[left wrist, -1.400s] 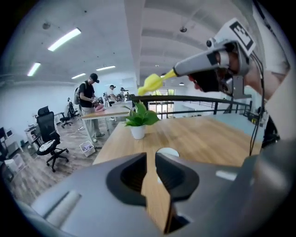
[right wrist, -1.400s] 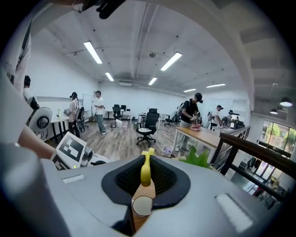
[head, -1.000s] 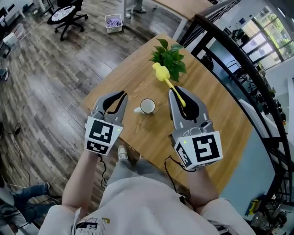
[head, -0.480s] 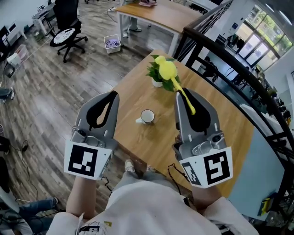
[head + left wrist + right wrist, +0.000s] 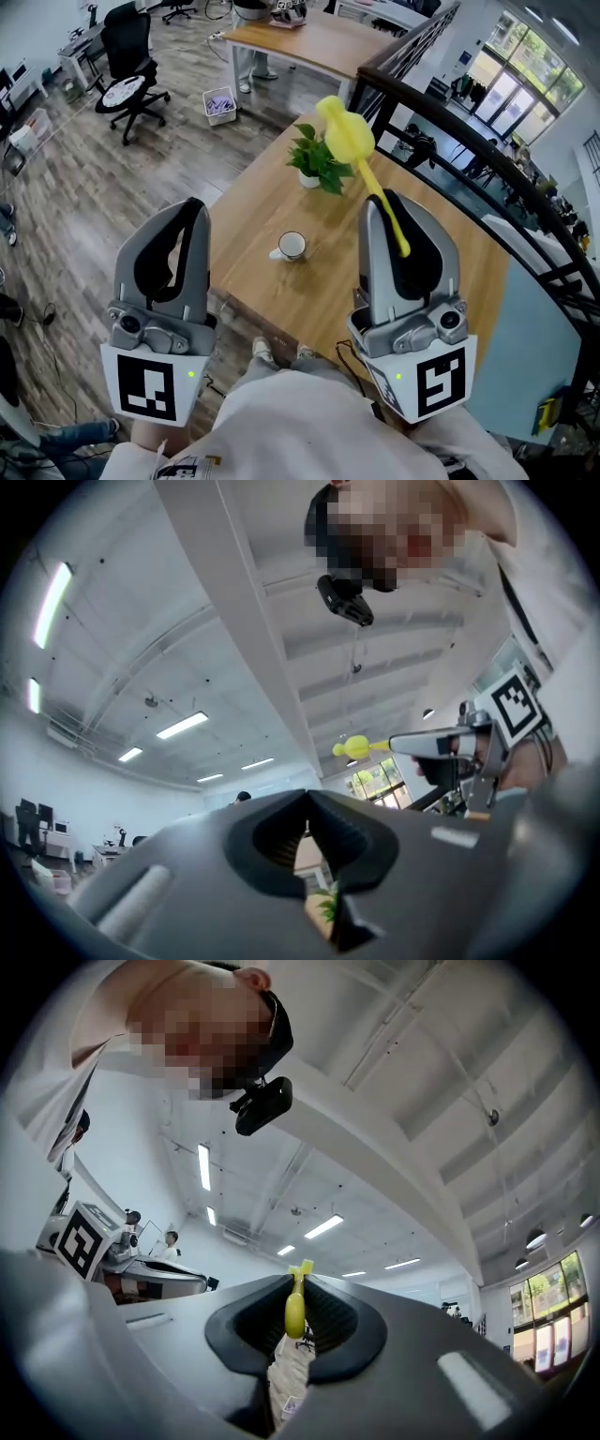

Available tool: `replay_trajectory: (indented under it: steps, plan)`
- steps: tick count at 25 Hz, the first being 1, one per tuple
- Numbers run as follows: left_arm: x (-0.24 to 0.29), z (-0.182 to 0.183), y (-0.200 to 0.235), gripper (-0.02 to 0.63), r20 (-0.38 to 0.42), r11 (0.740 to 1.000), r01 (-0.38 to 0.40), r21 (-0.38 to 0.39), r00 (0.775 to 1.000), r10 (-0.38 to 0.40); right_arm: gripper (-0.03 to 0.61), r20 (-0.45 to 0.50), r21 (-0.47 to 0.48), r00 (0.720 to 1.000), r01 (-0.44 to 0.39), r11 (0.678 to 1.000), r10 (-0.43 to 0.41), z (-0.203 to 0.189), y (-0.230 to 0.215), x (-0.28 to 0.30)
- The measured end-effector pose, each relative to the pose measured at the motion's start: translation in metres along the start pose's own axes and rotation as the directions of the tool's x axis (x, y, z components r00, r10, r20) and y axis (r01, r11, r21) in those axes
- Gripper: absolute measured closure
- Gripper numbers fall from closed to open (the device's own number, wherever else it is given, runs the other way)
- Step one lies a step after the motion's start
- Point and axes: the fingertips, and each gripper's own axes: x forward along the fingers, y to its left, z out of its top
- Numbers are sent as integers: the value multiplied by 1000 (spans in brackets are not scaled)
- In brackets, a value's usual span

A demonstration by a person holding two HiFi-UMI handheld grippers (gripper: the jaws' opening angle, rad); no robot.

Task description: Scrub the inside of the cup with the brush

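A small white cup [image 5: 292, 246] stands upright on the wooden table [image 5: 272, 192], far below both grippers. My right gripper [image 5: 384, 200] is raised high and shut on the handle of the yellow brush [image 5: 345, 133], whose head points up and away. In the right gripper view the brush handle [image 5: 294, 1309] is pinched between the pads. My left gripper [image 5: 193, 206] is also raised, left of the cup, shut with nothing in it. The left gripper view points at the ceiling, with its gripper's tips [image 5: 307, 797] together and the brush [image 5: 354, 749] off to the right.
A potted green plant [image 5: 317, 161] stands at the table's far end. A dark railing [image 5: 450, 112] runs along the right side. Beyond the table are a second desk [image 5: 300, 42], an office chair [image 5: 127, 56] and a small basket [image 5: 220, 103] on the wood floor.
Both grippers have risen from table level toward my head, away from the cup. The brush has come up with the right one and now points higher.
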Motion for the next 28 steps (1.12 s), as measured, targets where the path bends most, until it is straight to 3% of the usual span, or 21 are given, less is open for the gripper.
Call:
replay_trajectory:
  steps: [8,28]
  plan:
    - [-10,-22,-11,611,-63,999,-7,-49,998,4,543,-25,21,1000,-10,1000,11,-9,1,-12]
    - [1,-32,-16,611,-117,1000,12,-10,993,-13,545,-56,15,997,-44,999,45,-24,1,-3]
